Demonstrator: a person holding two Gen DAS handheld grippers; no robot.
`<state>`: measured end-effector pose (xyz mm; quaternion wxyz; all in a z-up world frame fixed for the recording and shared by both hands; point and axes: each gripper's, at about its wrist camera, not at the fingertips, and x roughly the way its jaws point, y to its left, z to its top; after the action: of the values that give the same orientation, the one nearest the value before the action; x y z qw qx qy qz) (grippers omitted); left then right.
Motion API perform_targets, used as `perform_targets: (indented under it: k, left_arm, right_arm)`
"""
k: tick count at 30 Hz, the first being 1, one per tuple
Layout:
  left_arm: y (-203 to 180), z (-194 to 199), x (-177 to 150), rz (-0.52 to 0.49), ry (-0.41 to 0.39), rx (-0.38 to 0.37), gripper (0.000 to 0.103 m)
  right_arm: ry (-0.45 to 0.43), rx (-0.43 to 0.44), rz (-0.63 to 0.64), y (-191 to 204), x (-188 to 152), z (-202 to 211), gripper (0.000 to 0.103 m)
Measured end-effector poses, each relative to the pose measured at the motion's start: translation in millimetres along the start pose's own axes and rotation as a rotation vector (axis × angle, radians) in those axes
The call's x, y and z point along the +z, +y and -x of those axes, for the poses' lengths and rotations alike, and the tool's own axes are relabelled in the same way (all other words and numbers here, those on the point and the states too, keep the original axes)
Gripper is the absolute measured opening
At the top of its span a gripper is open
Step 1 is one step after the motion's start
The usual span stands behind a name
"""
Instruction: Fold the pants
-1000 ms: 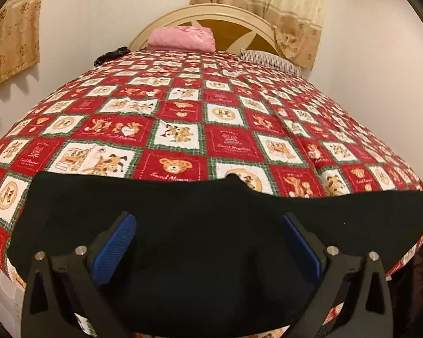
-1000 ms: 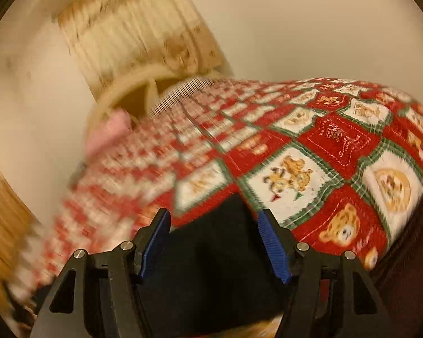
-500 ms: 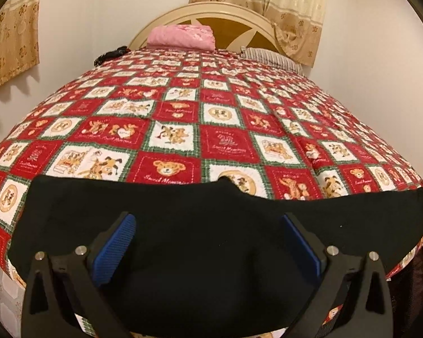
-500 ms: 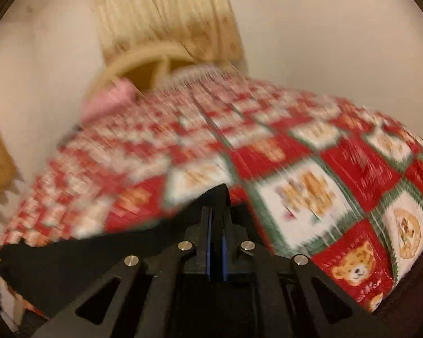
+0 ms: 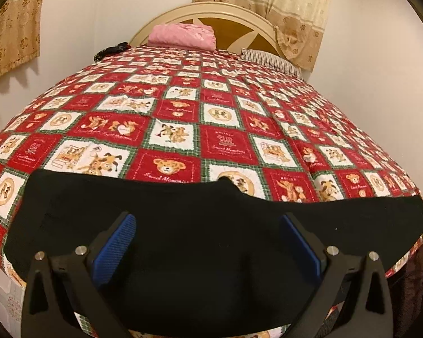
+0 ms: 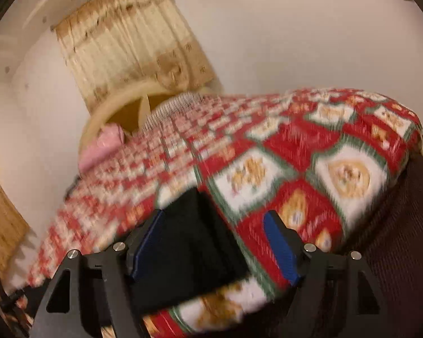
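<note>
Your right gripper (image 6: 214, 242), clamped tight on the cloth half a second ago, now stands with its blue pads spread and nothing between them; you have let go. The view is smeared, so that hand is in motion. Your left gripper (image 5: 208, 242) is unchanged: wide apart, holding nothing, poised over the garment.

The black soft-knit pants (image 5: 211, 225) lie flat across the near edge of the red, white and green teddy-bear patchwork quilt (image 5: 228, 143), one end under your right gripper (image 6: 194, 242). The upper edge carries a small peak near the middle.

Judgement: a fold or adjustment has just been released. The fabric is matte, limp and likely to shift if dragged.
</note>
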<state>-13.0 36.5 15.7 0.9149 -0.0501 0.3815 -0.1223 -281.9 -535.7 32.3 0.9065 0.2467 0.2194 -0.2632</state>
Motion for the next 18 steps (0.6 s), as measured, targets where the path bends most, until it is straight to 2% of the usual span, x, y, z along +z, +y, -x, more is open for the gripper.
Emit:
perform_targets:
  k: [1,2,4,7,8,9,12,15,18]
  left_arm:
    - [0,0,0,-0.003,0.000,0.003,0.103]
    - [0,1,0,-0.005,-0.002,0.005,0.103]
    - [2,6,0,0.002,-0.013,0.002,0.103]
    - [8,10,0,0.015,-0.027,0.005,0.103]
    - [12,10,-1,0.023,-0.029,0.009,0.103]
    - [15,9,-1,0.032,-0.029,0.012,0.103]
    - [22,9,-2,0.061,-0.023,0.007,0.103]
    - [28,12,-4,0.068,-0.035,0.010,0.103]
    - [34,12,-6,0.076,-0.037,0.015,0.103]
  right_arm:
    - [0.015,-0.011,0.008,1,-6,-4,0.073]
    - [-0.007,-0.048,0.039,7,-12,-4,0.072]
    - [0.003,-0.124,0.115,21,-17,-7,0.068]
    - [0.030,-0.185,0.225,40,-22,-10,0.043]
    - [0.047,-0.144,0.233,45,-21,-11,0.019]
    - [0.056,-0.146,0.243,49,-20,-12,0.015]
    - [0.053,-0.160,0.259,63,-13,-10,0.014]
    - [-0.010,-0.083,0.302,100,-10,9,0.014]
    - [-0.032,0.069,0.449,176,-19,23,0.014]
